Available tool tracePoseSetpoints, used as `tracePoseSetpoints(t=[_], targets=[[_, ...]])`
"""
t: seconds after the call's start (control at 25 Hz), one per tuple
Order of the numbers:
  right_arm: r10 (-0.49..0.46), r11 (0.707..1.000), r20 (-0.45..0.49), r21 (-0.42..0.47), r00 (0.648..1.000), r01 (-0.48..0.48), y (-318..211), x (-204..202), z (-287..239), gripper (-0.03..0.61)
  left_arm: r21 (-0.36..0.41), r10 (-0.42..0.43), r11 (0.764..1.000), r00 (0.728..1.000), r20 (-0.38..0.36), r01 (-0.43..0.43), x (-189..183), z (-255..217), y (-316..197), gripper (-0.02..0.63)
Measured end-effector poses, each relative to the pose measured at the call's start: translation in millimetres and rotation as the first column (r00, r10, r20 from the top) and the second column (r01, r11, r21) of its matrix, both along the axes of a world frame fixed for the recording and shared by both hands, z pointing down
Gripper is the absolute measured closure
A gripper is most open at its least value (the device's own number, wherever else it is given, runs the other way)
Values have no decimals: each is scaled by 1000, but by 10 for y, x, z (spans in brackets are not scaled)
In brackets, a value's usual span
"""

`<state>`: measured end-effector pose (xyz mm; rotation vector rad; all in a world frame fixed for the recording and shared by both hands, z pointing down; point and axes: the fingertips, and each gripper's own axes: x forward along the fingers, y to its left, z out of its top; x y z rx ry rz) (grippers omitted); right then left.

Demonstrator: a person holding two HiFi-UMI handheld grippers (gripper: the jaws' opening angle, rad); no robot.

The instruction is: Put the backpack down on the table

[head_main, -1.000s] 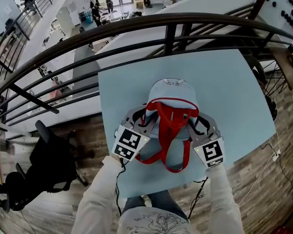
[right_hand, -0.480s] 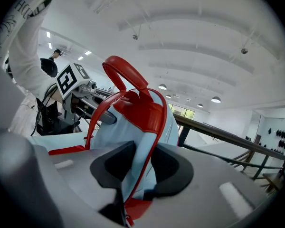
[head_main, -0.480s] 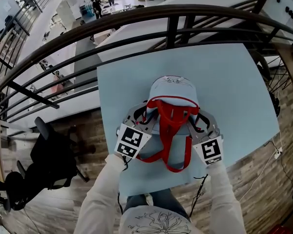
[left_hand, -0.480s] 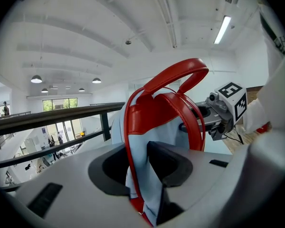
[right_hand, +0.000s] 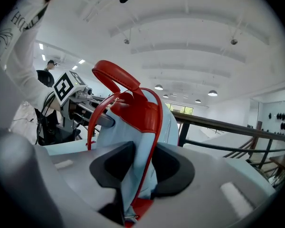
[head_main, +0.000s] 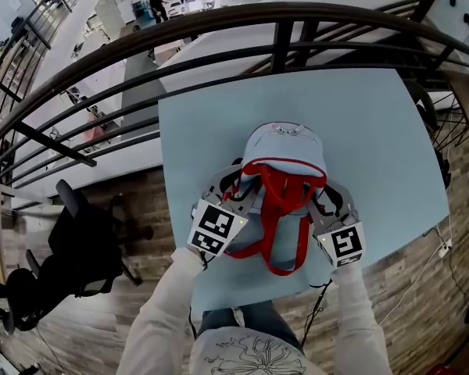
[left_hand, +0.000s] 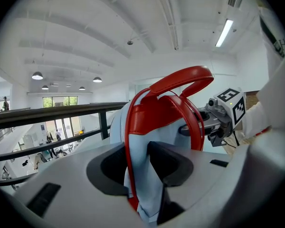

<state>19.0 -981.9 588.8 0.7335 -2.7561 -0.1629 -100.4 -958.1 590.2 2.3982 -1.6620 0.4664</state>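
A light blue backpack [head_main: 285,148] with red straps [head_main: 280,209] stands on the pale blue table [head_main: 375,131], its strap side towards me. My left gripper [head_main: 238,192] has the left shoulder strap [left_hand: 149,127] between its pads, and its jaws are opening. My right gripper [head_main: 319,195] holds the right strap [right_hand: 142,127] the same way, its jaws opening too. In both gripper views the blue strap fabric still fills the gap between the pads. The red carry handle [left_hand: 180,80] arches above. Each gripper shows in the other's view: right gripper [left_hand: 223,110], left gripper [right_hand: 76,96].
A dark metal railing [head_main: 219,30] curves just past the table's far edge, with a drop to a lower floor behind it. A black office chair [head_main: 78,248] stands on the wood floor at the left. A cable [head_main: 442,248] lies on the floor at the right.
Both grippers have sunk a little with the backpack, which now sits lower and rests on the table. The grip on both straps looks unchanged.
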Motion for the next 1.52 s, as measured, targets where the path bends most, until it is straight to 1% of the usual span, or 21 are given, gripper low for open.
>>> tracePoseSetpoints(t=[0.2,0.32,0.44,0.52,0.56,0.6,0.68,0.8,0.96,1.04,1.12,1.16,1.32,1.4,1.44,1.52], targets=[[7,1000,-3,-16,1000,-7,65,46,45,437,-6,-4,1000,1000,-12,4,39,23,76,480],[12,1000,-4,-18,1000,-12,134,58,36,425,-15,-10,1000,1000,-10,10,50,44,160,468],[21,999,-32,-27,999,-22,186,98,73,413,-16,-17,1000,1000,-12,16,54,40,226,463],[15,999,-42,-49,999,-17,252,126,99,399,-13,-31,999,999,-20,31,38,14,289,463],[11,998,-35,-60,999,-14,293,132,89,381,-8,-43,999,999,-24,43,13,-3,331,463],[14,998,-24,-68,1000,-15,327,140,68,370,-1,-54,999,998,-26,54,-20,-26,370,463],[33,996,6,-83,999,-32,362,184,13,367,17,-65,998,997,-34,66,-54,-111,425,463],[76,989,76,-131,994,-66,445,308,-100,367,43,-73,996,996,-53,75,-19,-284,546,463],[139,978,185,-180,973,-106,562,410,-407,367,53,-116,991,987,-115,123,-21,-537,726,463],[181,973,207,-180,961,-144,594,438,-578,386,62,-139,987,978,-155,150,-33,-694,804,463],[222,968,231,-165,947,-186,640,459,-749,464,81,-142,984,972,-188,159,-31,-859,892,463],[234,967,245,-160,941,-199,676,461,-833,482,94,-140,982,969,-202,161,-30,-945,938,463],[260,963,296,-148,919,-225,870,425,-1176,482,149,-159,969,958,-238,198,-99,-1290,1113,478],[281,959,317,-128,906,-253,967,419,-1335,489,165,-187,959,952,-241,230,-146,-1409,1203,502],[293,956,326,-120,899,-268,1014,417,-1397,509,172,-201,954,949,-242,246,-164,-1456,1254,513],[313,950,341,-120,887,-289,1105,406,-1484,512,182,-226,944,942,-249,275,-197,-1535,1360,544]])
